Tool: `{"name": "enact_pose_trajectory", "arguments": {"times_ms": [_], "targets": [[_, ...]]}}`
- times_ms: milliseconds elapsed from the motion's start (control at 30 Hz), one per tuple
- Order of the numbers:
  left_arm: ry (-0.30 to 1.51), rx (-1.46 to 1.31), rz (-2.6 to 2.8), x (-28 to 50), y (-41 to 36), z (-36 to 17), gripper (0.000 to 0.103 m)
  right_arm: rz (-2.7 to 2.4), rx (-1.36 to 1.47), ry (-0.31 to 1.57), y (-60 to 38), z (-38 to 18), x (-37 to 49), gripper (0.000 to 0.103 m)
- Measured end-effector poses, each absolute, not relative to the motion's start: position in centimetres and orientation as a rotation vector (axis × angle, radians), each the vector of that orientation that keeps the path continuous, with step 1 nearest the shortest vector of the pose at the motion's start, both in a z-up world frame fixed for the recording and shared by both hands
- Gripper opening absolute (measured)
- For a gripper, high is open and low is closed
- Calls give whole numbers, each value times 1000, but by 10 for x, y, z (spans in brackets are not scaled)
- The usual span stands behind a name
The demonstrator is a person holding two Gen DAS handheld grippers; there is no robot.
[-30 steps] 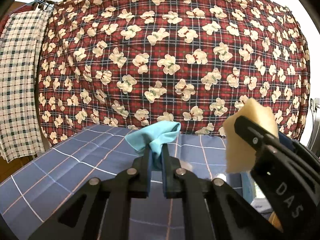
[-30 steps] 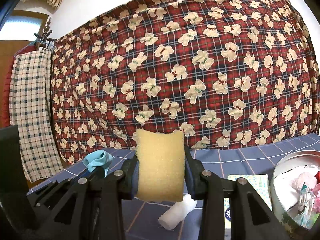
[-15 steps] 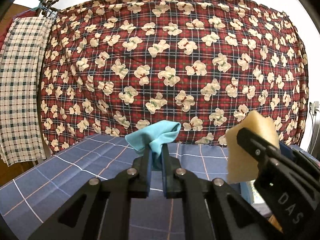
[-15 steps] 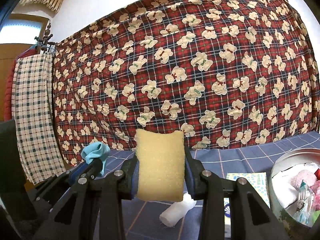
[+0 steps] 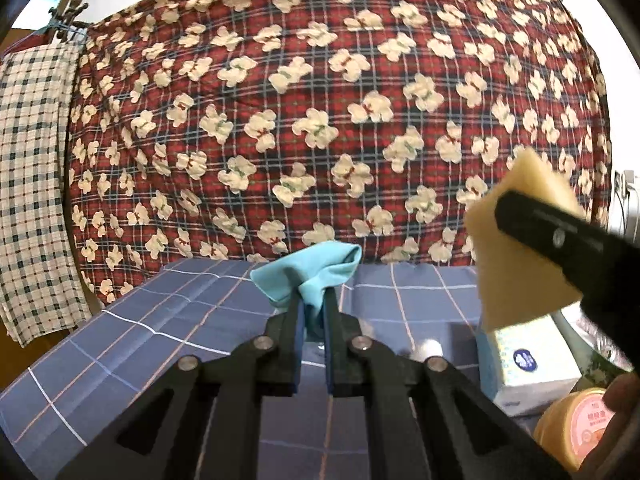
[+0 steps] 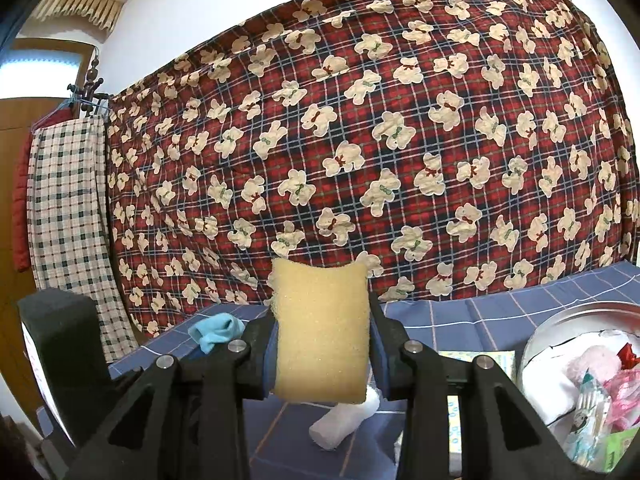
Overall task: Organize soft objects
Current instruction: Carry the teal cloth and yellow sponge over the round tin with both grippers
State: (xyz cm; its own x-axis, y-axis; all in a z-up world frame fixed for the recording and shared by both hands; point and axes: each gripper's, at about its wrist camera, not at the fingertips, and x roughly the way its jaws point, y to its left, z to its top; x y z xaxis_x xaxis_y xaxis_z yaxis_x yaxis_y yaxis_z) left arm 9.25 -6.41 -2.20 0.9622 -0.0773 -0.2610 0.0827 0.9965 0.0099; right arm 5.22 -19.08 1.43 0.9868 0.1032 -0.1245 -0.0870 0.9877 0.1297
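The left hand-held gripper [image 5: 311, 304] is pinched tight on a small blue cloth [image 5: 310, 270], held up above the blue checked worktop [image 5: 160, 320]. The right hand-held gripper [image 6: 322, 344] is clamped on a yellow sponge [image 6: 320, 332], which bulges out above its jaws — also clear of the surface.

Only a fold of the cloth is caught, so it could slip free if the hand swings fast. The sponge is squashed and may spring sideways on release, missing the round tin [image 6: 560, 320] at the right, which already looks crowded with soft things. In the left view the two grippers sit close together — moving both at once risks a knock. A white roll [image 6: 344, 420] and a tissue pack [image 5: 524, 364] lie below the held things; a dropped item could land on them or nudge the roll away.
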Motion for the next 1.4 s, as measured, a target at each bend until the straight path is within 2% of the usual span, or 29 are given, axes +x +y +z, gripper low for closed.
{"name": "enact_pose_trajectory", "arguments": {"times_ms": [567, 767, 1400], "targets": [[280, 44, -119, 75, -89, 4, 6, 86, 129, 118, -222, 30, 36, 40], [350, 17, -157, 80, -97, 10, 6, 75, 125, 113, -234, 37, 31, 40], [386, 77, -233, 79, -154, 27, 6, 6, 140, 113, -290, 46, 25, 40]]}}
